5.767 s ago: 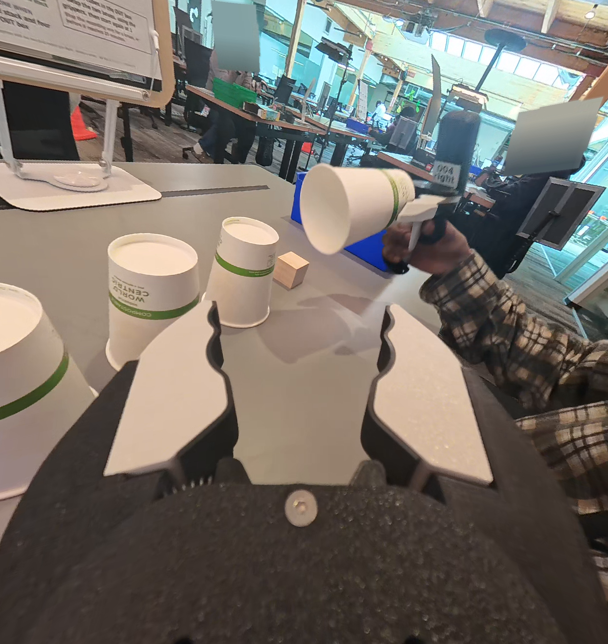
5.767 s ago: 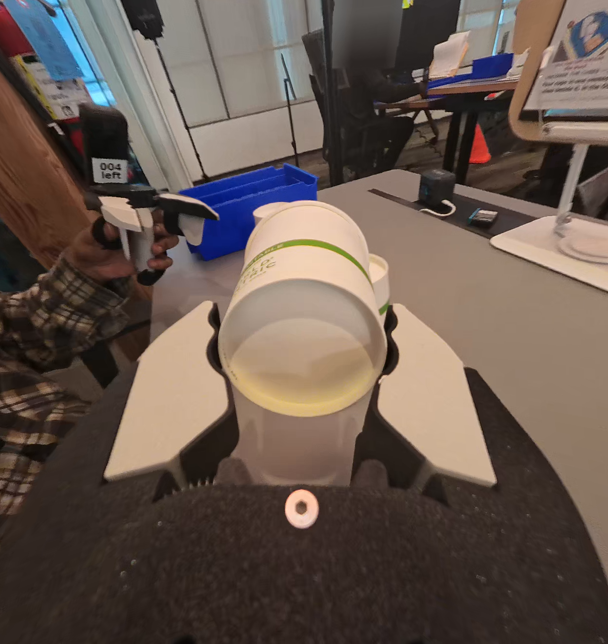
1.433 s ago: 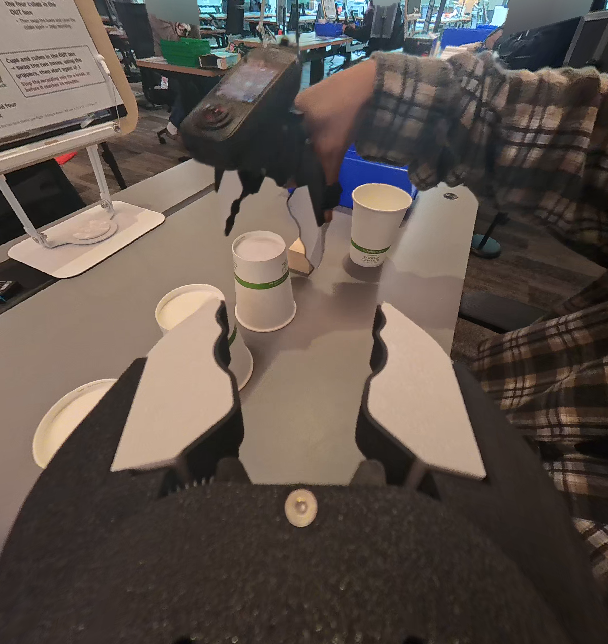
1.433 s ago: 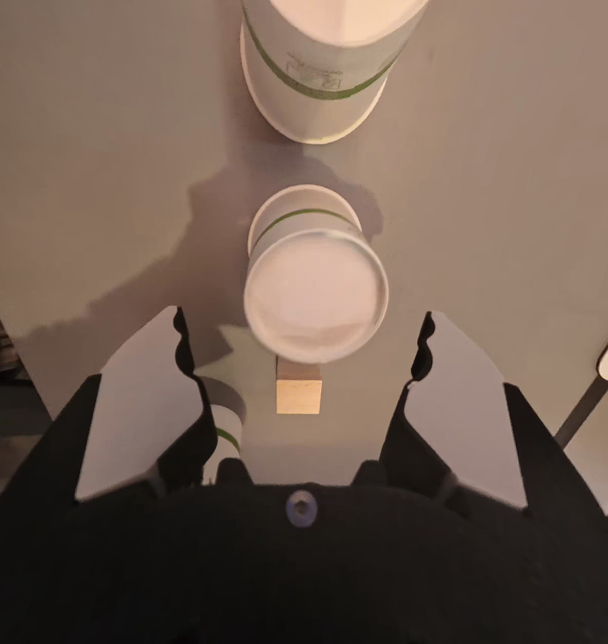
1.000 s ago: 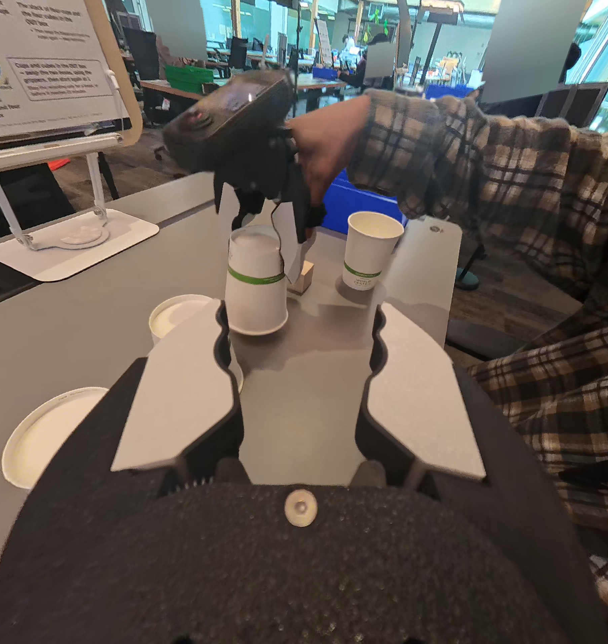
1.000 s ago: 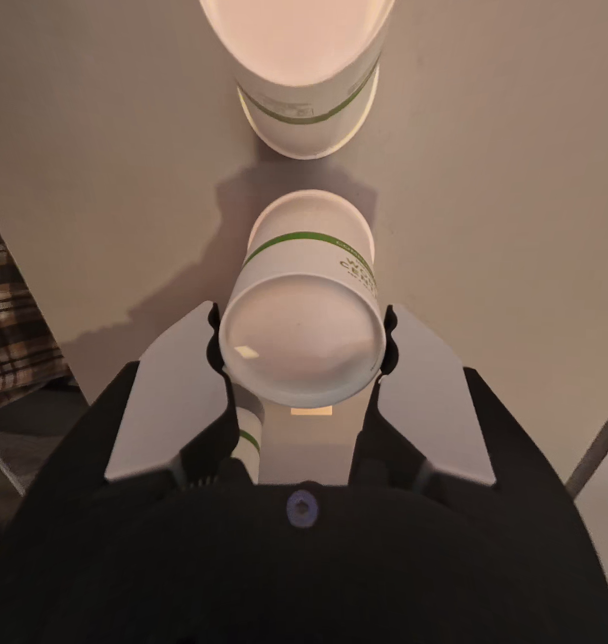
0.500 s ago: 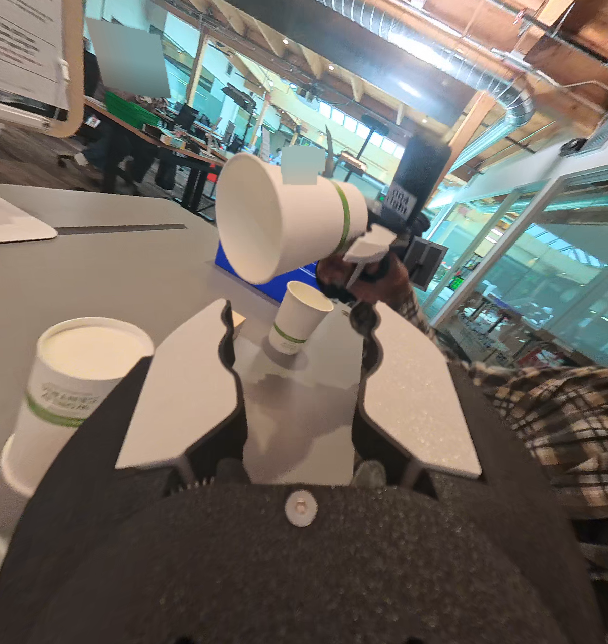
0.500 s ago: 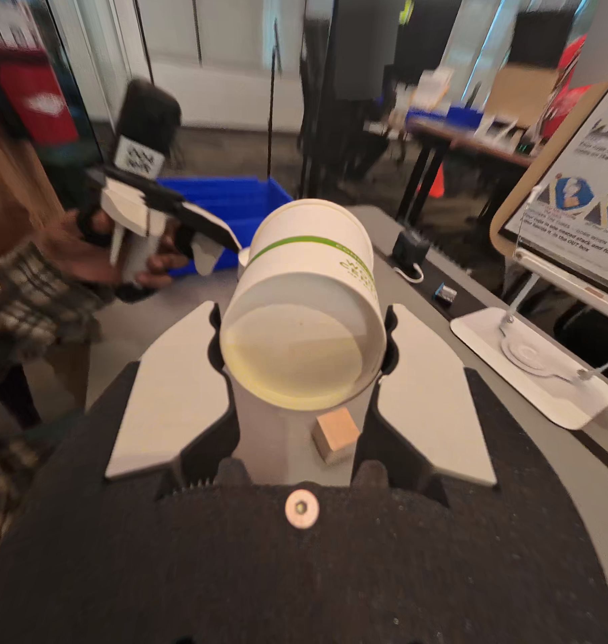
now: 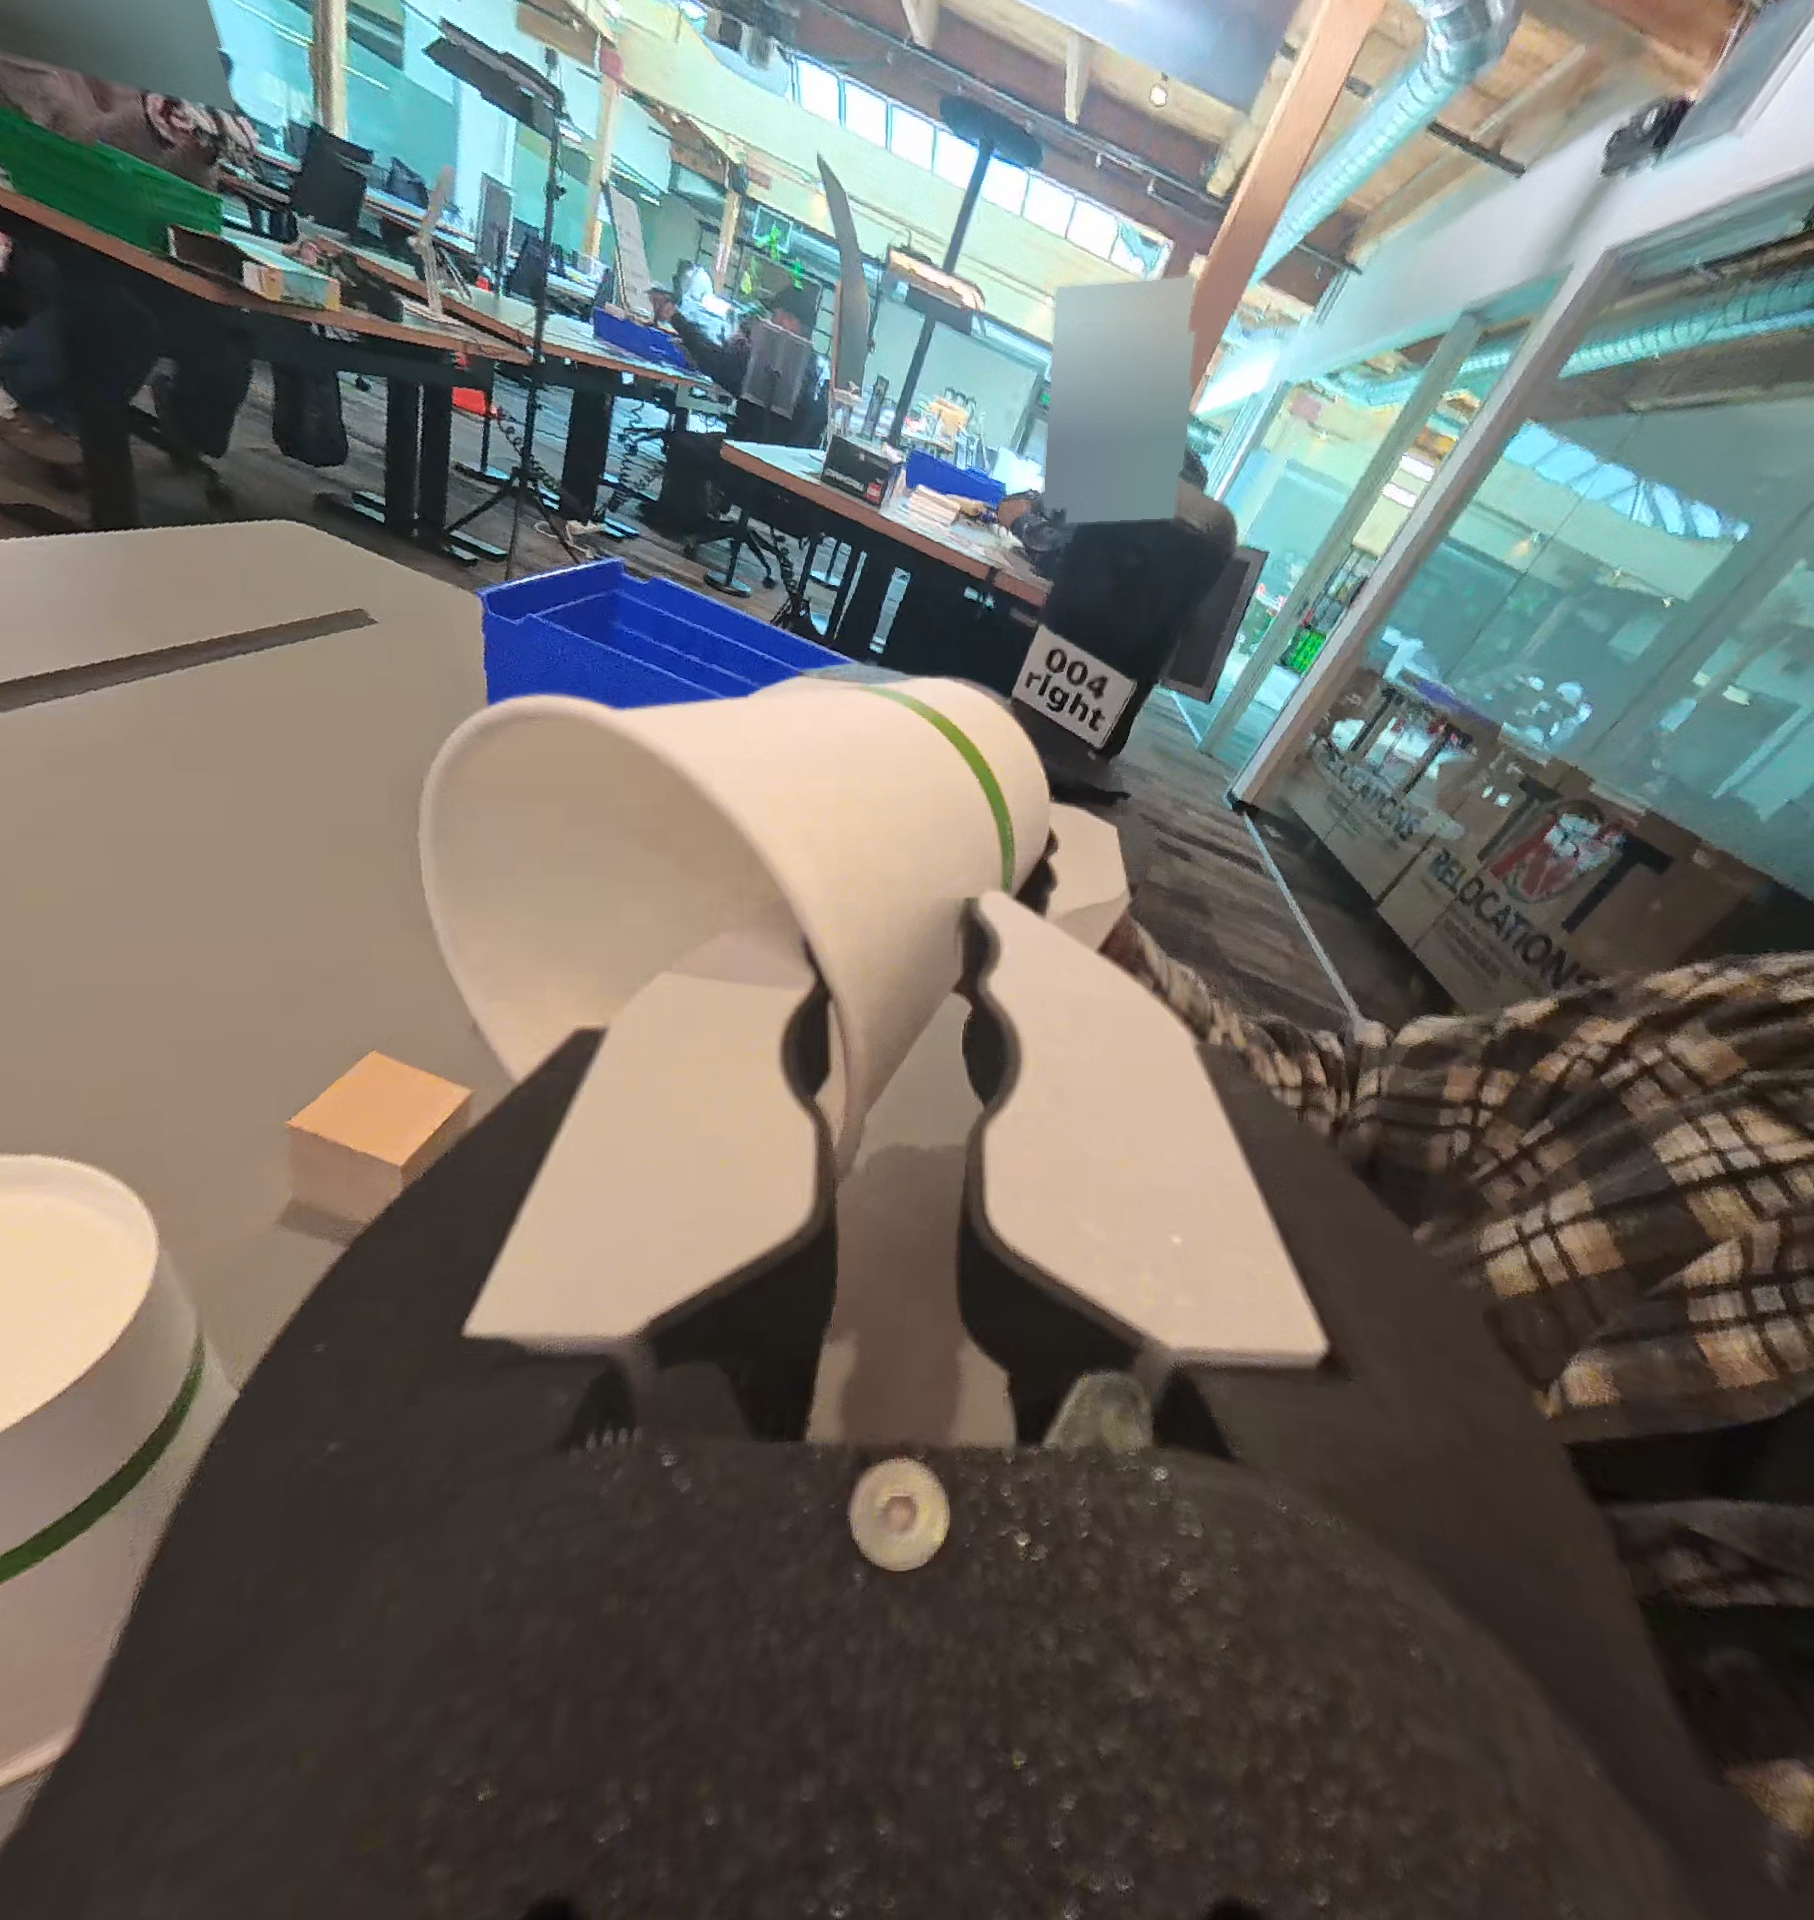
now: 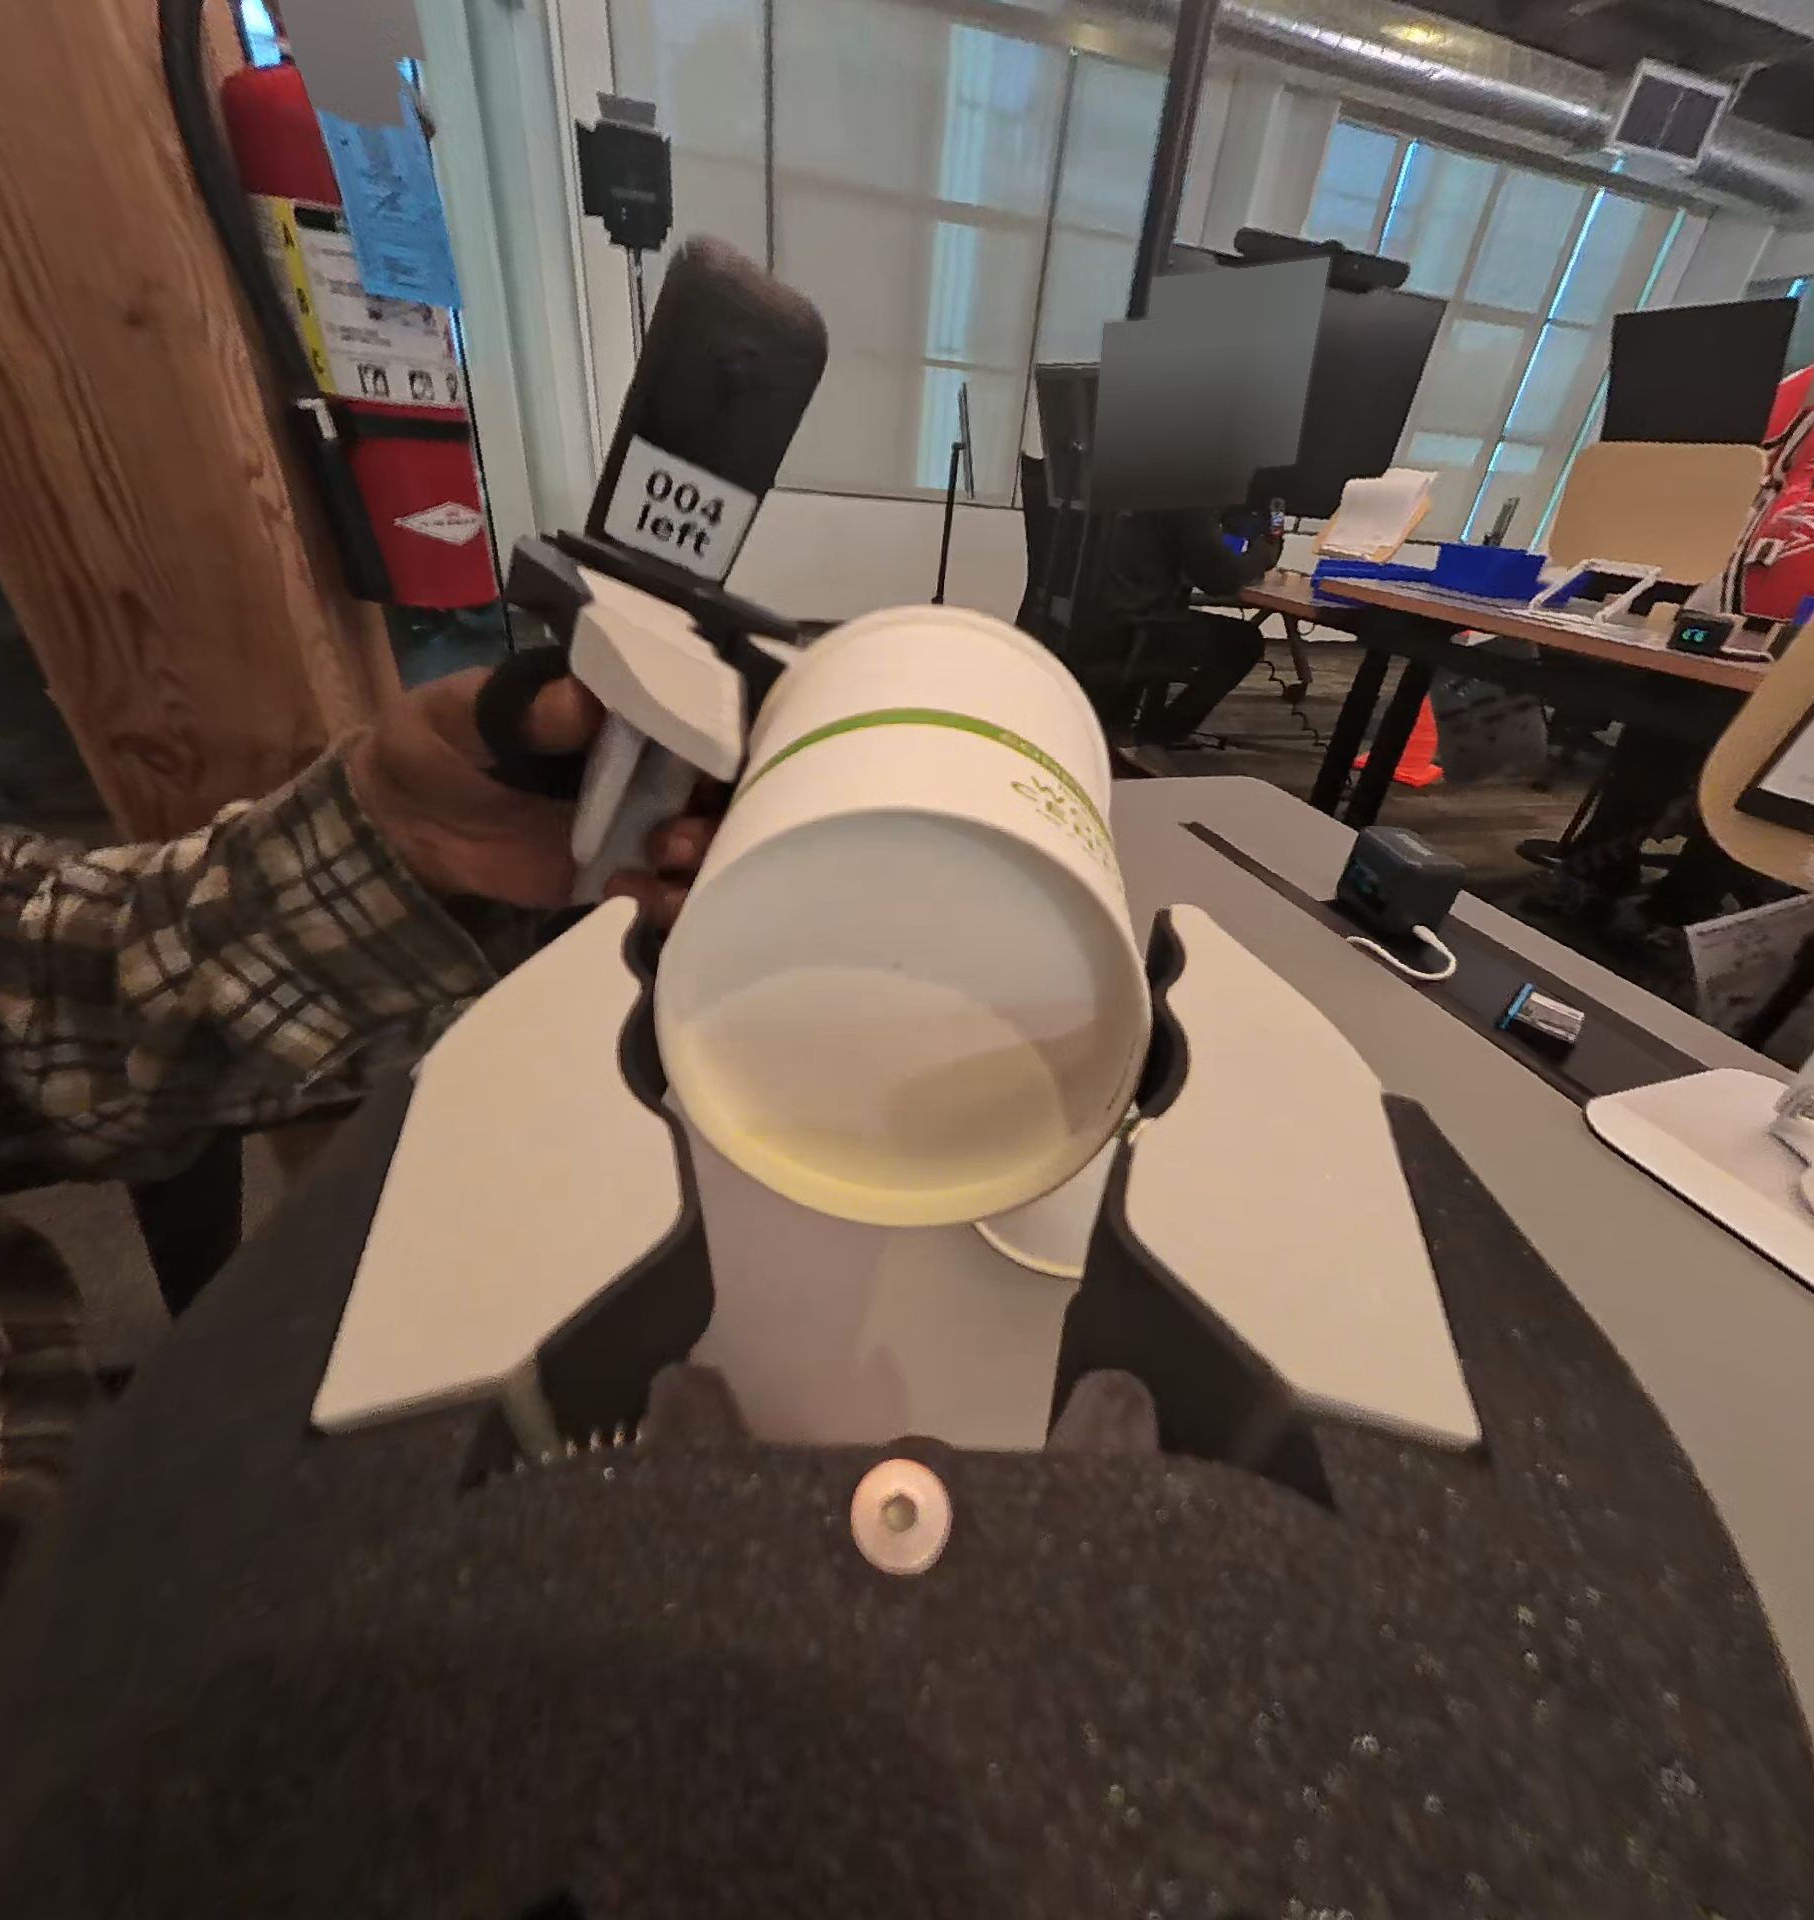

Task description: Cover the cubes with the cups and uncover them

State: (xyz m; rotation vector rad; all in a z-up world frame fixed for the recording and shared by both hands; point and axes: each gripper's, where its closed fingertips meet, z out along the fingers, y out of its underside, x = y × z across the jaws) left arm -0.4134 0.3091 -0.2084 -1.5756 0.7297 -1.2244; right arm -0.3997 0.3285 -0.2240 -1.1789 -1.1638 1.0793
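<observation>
My right gripper (image 10: 903, 997) is shut on a white paper cup with a green band (image 10: 913, 935). It holds the cup on its side above the grey table (image 10: 1454, 1247), base toward the camera. In the left wrist view the cup (image 9: 778, 831) has its mouth turned left. My left gripper (image 9: 892, 1039) is half closed around the cup's lower rim, with a gap beside the right finger. It also shows behind the cup in the right wrist view (image 10: 674, 675). A bare wooden cube (image 9: 378, 1132) lies on the table (image 9: 155, 831). An upside-down cup (image 9: 41, 1382) stands at lower left.
A blue bin (image 9: 633, 644) sits at the table's far edge. Another cup (image 10: 1038, 1236) shows under the held one. A white stand base (image 10: 1734, 1153) and a small black device (image 10: 1396, 883) are on the right. A plaid sleeve (image 9: 1505, 1143) fills the right side.
The right gripper closed on an upside-down cup, lifted it off the cube and tipped it sideways. The left gripper moved up to the cup's mouth and narrowed its jaws around the rim.
</observation>
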